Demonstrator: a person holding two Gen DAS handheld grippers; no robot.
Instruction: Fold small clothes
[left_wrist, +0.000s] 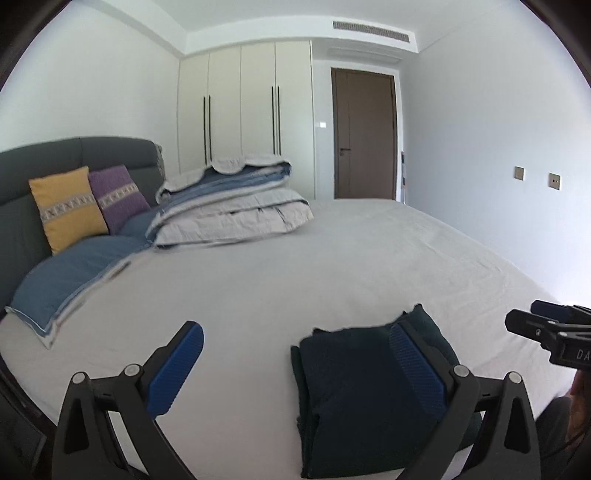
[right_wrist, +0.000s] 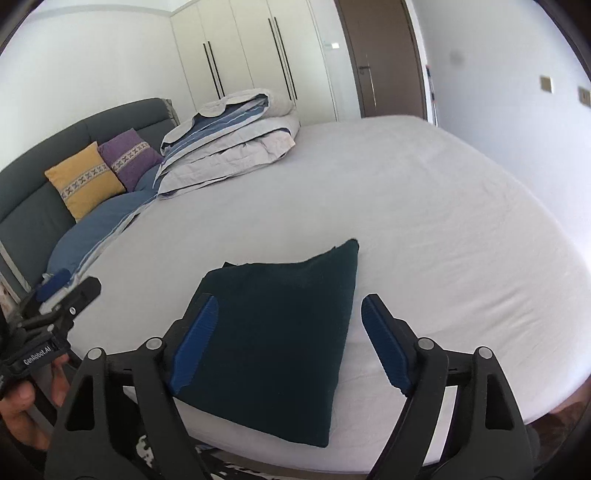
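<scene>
While the left wrist view looks across the bed (left_wrist: 332, 258), the left gripper (left_wrist: 295, 369) sits spread wide with nothing between its blue pads (left_wrist: 175, 369) — released, holding no cloth. A dark folded garment (left_wrist: 351, 387) lies on the grey sheet near the front edge, partly behind the right-hand pad, so whether that pad touches it I cannot tell. It looks like a compact rectangle with stacked layers showing at the left edge. The right gripper (left_wrist: 535, 326) pokes in from the far right, off the cloth. Background only: folded duvet (left_wrist: 229, 206), yellow cushion (left_wrist: 66, 208), purple cushion (left_wrist: 118, 197), wardrobe (left_wrist: 243, 103), door (left_wrist: 364, 136).

From the right wrist view, the right gripper (right_wrist: 288, 343) is also spread open, empty — jaws straddle the near part of the garment (right_wrist: 273, 339), which seems to lie flat below them rather than pinched. The left gripper (right_wrist: 70, 295) shows at the left edge with a hand (right_wrist: 22, 398) on its grip, clear of the cloth.

Progress judgement: this garment looks folded already — neat square-ish packet, one far corner slightly peaked. What is left is probably a tidy-up or setting it aside; no other small clothes are in view.
</scene>
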